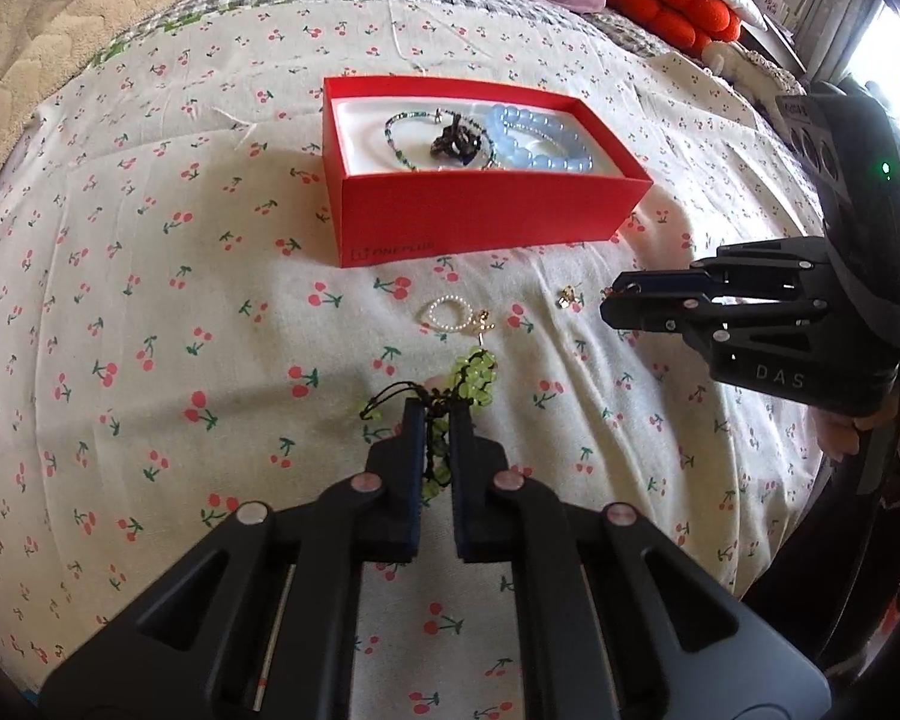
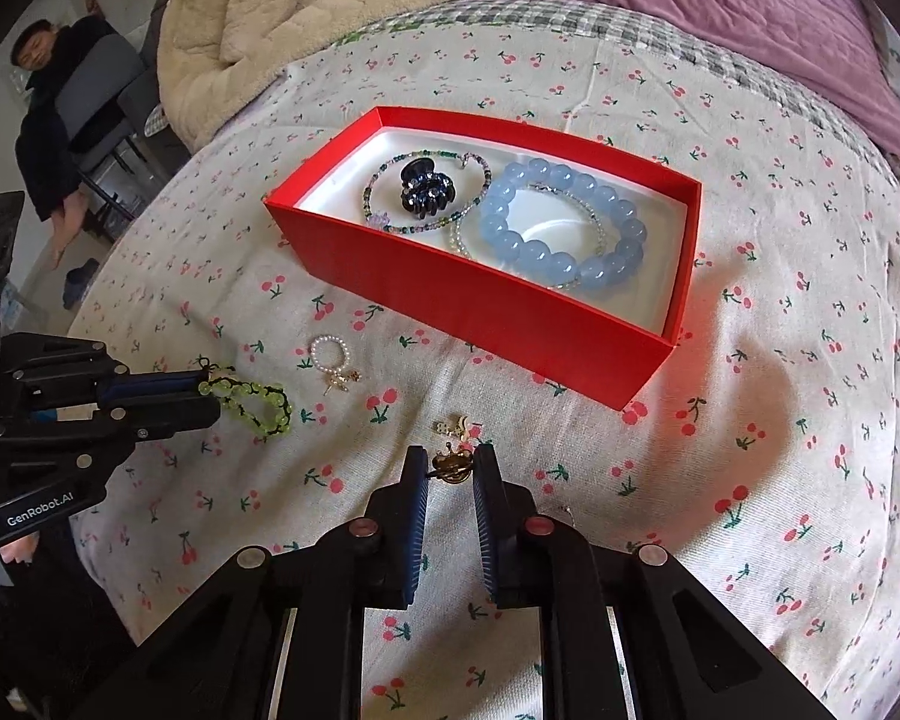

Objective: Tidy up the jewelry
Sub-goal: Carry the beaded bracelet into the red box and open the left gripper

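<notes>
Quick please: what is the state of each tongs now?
Left tongs: closed on the green bead bracelet.
Right tongs: closed on a small gold piece.

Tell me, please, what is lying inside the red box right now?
Inside the red box: a blue bead bracelet, a dark hair claw and a thin multicoloured bead strand. The near wall hides part of the floor.

The box was bright red outside and white inside. In the box lay a pale blue bead bracelet and a dark blue hair clip. Near the box, the sheet was white with little red cherries and green stems. A green bead bracelet had black string. A small ring was white.
</notes>
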Available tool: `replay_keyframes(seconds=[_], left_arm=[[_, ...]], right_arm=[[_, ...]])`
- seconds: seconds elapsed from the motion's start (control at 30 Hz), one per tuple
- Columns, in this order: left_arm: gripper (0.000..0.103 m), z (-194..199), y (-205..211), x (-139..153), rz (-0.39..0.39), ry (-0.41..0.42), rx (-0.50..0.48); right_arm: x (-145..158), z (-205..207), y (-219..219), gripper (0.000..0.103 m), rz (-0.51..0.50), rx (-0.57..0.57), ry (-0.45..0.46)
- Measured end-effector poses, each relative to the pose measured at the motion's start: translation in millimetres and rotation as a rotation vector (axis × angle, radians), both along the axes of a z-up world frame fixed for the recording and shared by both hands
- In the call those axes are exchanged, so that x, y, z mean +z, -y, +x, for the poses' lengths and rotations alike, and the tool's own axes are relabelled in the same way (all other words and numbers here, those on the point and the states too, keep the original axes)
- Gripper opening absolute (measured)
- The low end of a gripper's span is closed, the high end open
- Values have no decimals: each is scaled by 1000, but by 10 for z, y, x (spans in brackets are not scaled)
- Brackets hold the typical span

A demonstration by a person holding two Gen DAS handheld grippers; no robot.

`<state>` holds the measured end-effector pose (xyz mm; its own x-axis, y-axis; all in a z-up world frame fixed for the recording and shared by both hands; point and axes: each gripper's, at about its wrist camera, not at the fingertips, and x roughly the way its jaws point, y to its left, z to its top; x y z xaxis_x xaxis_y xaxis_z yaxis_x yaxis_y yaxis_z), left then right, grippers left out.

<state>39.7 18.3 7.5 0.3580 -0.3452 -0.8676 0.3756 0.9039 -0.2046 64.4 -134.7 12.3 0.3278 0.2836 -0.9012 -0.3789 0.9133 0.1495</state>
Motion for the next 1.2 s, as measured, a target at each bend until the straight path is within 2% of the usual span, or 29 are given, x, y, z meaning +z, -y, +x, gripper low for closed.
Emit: replay_keyframes(seconds=[0.23, 0.57, 0.8, 1.2], left_arm=[[9, 61, -7, 279, -38, 57, 24], [9, 292, -26, 698, -105, 131, 77], [9, 532, 16, 673, -112, 115, 139], [9, 992, 97, 389, -108, 57, 238]], right_arm=[[242, -56, 145, 15, 34, -35, 41], [580, 130, 258, 16, 92, -111, 98], [629, 289, 375, 16, 134, -155, 111], [442, 630, 459, 16, 197, -210, 62]])
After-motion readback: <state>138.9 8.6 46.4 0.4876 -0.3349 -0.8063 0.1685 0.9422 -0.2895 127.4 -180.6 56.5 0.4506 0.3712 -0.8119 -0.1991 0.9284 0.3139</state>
